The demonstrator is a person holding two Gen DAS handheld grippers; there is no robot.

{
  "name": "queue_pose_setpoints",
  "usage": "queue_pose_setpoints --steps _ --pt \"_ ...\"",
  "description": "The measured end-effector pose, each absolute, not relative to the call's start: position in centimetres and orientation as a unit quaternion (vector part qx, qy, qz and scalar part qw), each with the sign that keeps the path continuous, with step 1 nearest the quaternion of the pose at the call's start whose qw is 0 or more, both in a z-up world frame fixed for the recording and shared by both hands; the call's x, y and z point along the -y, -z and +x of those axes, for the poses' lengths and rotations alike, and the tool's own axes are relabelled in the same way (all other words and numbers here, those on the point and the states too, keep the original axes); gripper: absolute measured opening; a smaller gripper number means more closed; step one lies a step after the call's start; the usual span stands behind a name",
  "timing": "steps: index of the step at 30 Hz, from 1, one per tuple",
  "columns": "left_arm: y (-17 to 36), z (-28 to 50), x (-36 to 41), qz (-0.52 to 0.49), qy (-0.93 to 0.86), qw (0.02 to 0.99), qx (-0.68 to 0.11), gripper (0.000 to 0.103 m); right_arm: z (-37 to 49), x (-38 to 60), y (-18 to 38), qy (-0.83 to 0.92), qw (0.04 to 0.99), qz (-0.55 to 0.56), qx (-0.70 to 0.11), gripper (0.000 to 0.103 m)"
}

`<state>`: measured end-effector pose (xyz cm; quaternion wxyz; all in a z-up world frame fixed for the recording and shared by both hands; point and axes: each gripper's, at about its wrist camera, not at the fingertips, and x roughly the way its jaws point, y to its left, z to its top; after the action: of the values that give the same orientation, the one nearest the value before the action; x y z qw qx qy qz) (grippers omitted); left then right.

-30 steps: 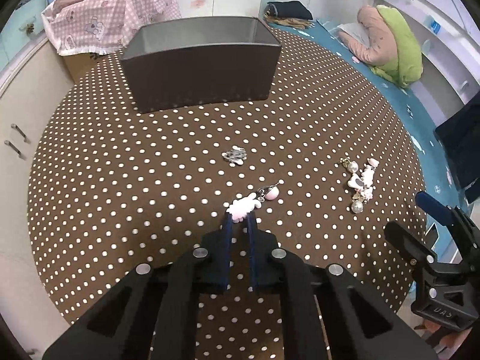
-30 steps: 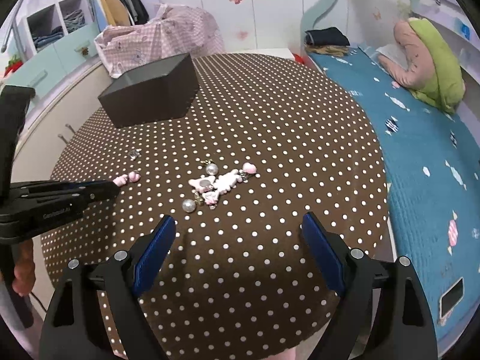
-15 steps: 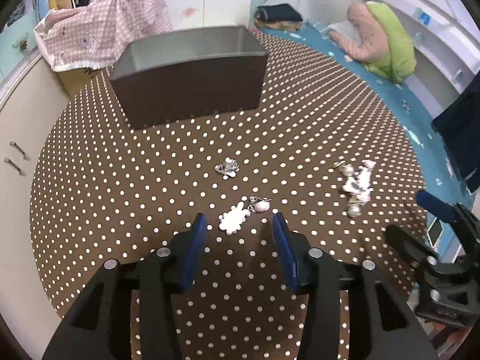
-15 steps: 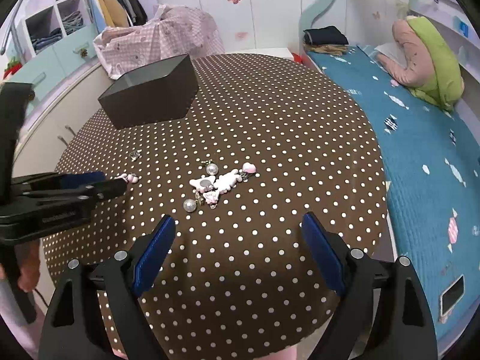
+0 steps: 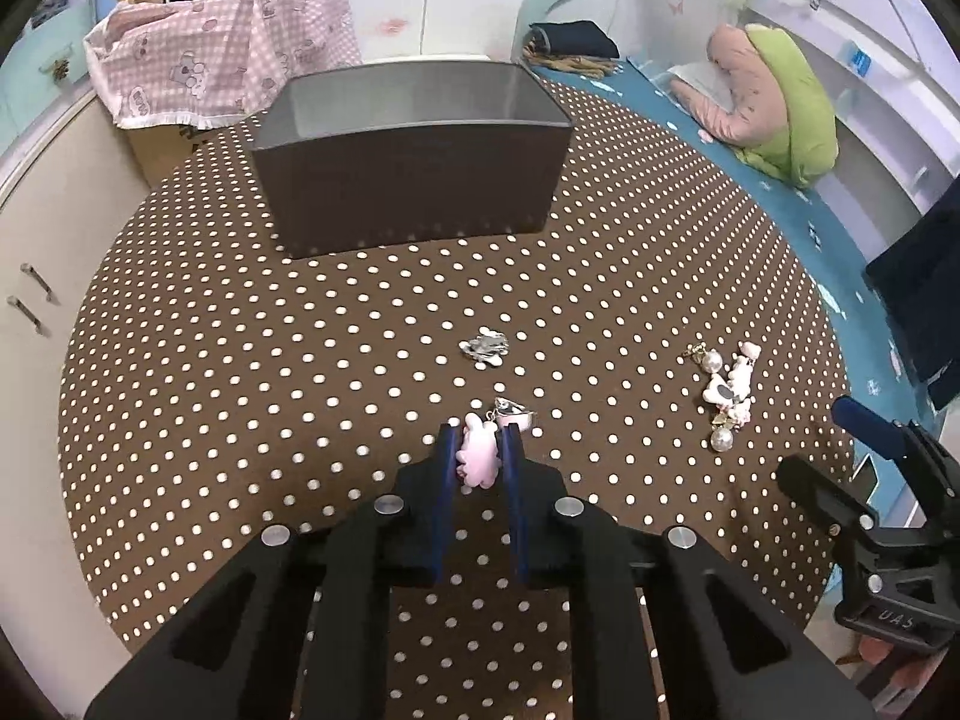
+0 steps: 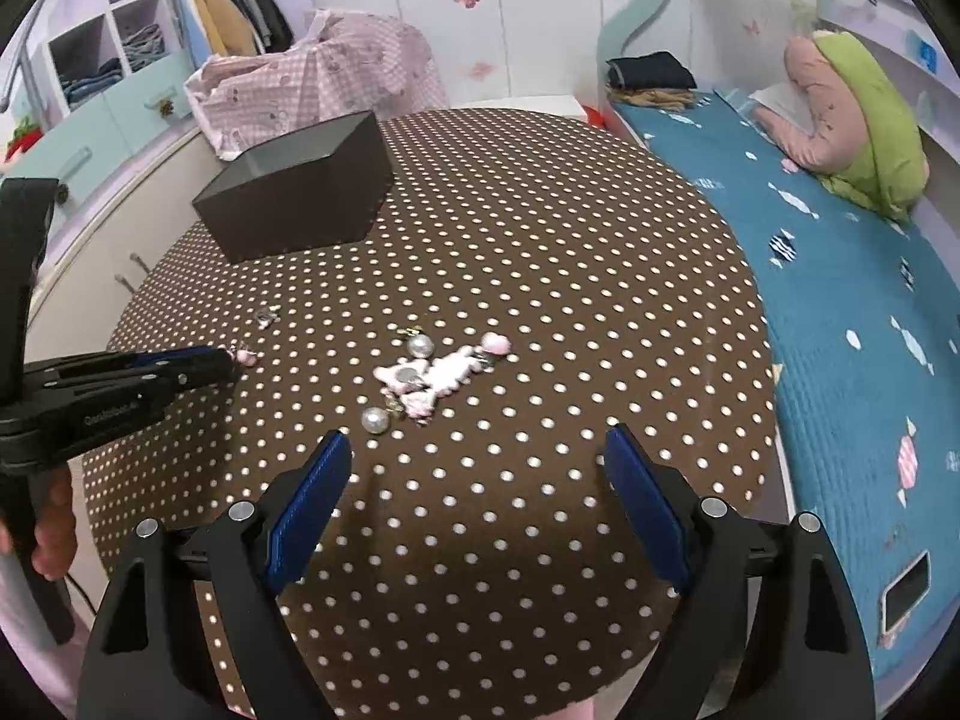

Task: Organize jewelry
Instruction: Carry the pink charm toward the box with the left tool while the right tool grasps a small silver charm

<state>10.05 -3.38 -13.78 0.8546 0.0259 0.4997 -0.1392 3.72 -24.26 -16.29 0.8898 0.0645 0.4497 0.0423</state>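
Round table point(image 6: 540, 228) under brown white-dotted cloth. Ahead of jaws: white wardrobe doors point(image 6: 540, 18) with butterfly stickers. Right: bed point(image 6: 840, 312), blue cover. Left: cubby shelves point(image 6: 114, 54) holding clothes.

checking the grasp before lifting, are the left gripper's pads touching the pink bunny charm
Touching. In the left wrist view the closing left gripper has the pink bunny charm between its blue pads, no gap showing either side.

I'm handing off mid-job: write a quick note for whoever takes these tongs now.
Left tongs: closing on the pink bunny charm, which sits between the pads on the table.
Right tongs: open, empty, short of the pearl-and-pink cluster.
Small silver piece lies loose mid-table.
Dark box at the far side; its floor is hidden.
Left: box the charm, silver piece and cluster.
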Motion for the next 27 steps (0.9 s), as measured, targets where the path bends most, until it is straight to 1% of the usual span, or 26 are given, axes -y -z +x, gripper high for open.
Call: queue_pose_setpoints --steps 10,19,22,23,26,27 --pt "11.4 9.4 0.6 -0.005 0.126 0.869 -0.478 0.014 5.4 20.8 14.7 -0.098 0.896 0.054 -0.430 0.083" --pt "9.1 10.5 -2.9 -0.029 0.107 0.882 -0.458 0.014 8.7 14.4 14.3 -0.124 0.909 -0.017 -0.398 0.083" --pt "8.7 10.6 -4.1 -0.039 0.099 0.885 -0.453 0.014 10.2 12.7 15.1 -0.126 0.904 -0.028 -0.408 0.082" --pt "8.6 10.8 -4.4 -0.041 0.095 0.887 -0.451 0.014 10.6 12.4 15.2 -0.128 0.903 -0.029 -0.408 0.080" --pt "8.6 11.2 -5.1 -0.047 0.093 0.887 -0.449 0.014 12.1 11.2 16.2 -0.133 0.896 -0.033 -0.423 0.066" --pt "8.7 11.3 -5.3 -0.049 0.092 0.887 -0.449 0.014 12.2 10.9 16.5 -0.136 0.893 -0.031 -0.429 0.057"
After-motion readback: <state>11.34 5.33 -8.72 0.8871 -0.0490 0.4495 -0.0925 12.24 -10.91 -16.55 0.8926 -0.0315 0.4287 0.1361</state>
